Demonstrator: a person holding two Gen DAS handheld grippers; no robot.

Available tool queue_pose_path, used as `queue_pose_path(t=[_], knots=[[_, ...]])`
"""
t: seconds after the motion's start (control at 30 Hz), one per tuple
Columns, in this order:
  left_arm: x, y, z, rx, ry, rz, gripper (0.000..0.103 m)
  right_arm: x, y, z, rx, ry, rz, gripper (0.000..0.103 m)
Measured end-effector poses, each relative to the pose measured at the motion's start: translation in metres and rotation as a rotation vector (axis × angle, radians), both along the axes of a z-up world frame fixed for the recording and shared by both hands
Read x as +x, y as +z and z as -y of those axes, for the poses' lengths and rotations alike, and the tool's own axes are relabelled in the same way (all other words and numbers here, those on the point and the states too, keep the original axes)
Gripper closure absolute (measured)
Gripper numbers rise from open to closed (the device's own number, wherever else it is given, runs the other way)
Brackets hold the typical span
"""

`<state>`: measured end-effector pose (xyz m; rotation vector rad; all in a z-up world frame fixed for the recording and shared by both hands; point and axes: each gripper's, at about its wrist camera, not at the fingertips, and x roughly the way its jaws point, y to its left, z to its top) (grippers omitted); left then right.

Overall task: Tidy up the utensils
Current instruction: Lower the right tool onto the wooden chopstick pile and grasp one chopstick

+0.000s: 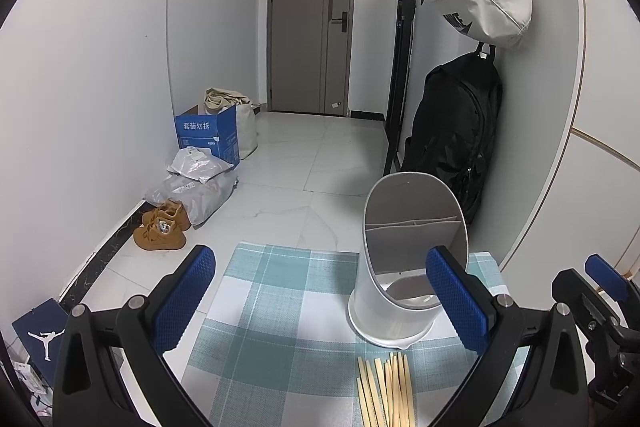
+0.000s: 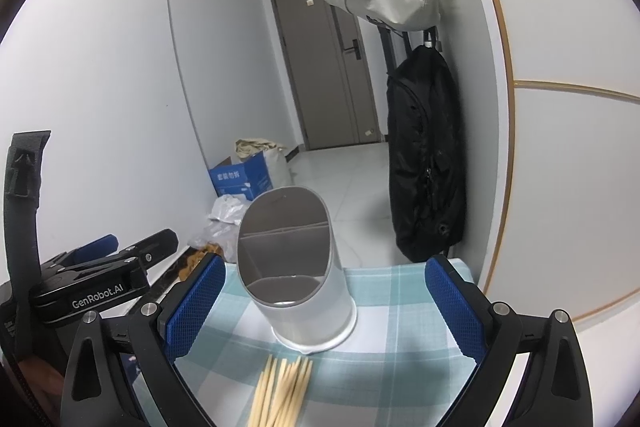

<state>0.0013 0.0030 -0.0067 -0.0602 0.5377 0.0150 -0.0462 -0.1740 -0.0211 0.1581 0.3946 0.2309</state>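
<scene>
Your right gripper [image 2: 320,311] is spread wide with nothing between its blue fingers [image 2: 192,307], and your left gripper [image 1: 324,301] is just as wide and just as empty. So by my reading you are at the very start: no stick is picked up yet, and the first grasp is the step in hand.

Just below and between the right fingers lies the bundle of chopsticks [image 2: 282,387], flat on the checked cloth [image 2: 384,303] that covers the counter, tips fanned toward the holder. Straight ahead of those fingers, just beyond the tips, stands the white utensil holder [image 2: 296,275], upright, its slanted mouth facing you and a divider visible inside; it looks empty as far as you can see in.

The next move likely calls for you to bring the right fingers down over the sticks, close across them rather than along them, then lift and tip the bundle into the holder's mouth. The sticks are thin and loose, so a few may slip out of a flat pinch. The holder looks light; your left gripper is placed to steady it.

From the left wrist view, the chopsticks [image 1: 386,391] sit low and toward the right finger, and the holder [image 1: 404,259] is partly hidden behind that finger. That view alone shows brown shoes [image 1: 162,229] on the floor; the right view alone shows the sticks centred.
</scene>
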Motion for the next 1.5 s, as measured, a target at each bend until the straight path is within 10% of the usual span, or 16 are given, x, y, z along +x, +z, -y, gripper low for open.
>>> queue_pose_path(t=[0.47, 0.93, 1.5], knots=[[0.010, -0.020, -0.011, 0.010, 0.007, -0.073, 0.001, 0.013, -0.012, -0.006, 0.001, 0.047, -0.086, 0.010], [0.039, -0.070, -0.070, -0.014, 0.145, -0.313, 0.001, 0.071, -0.104, -0.037, -0.085, 0.147, -0.570, 0.059], [0.039, -0.088, -0.084, 0.013, 0.126, -0.402, 0.001, 0.089, -0.147, -0.078, -0.348, 0.138, -0.661, 0.079]])
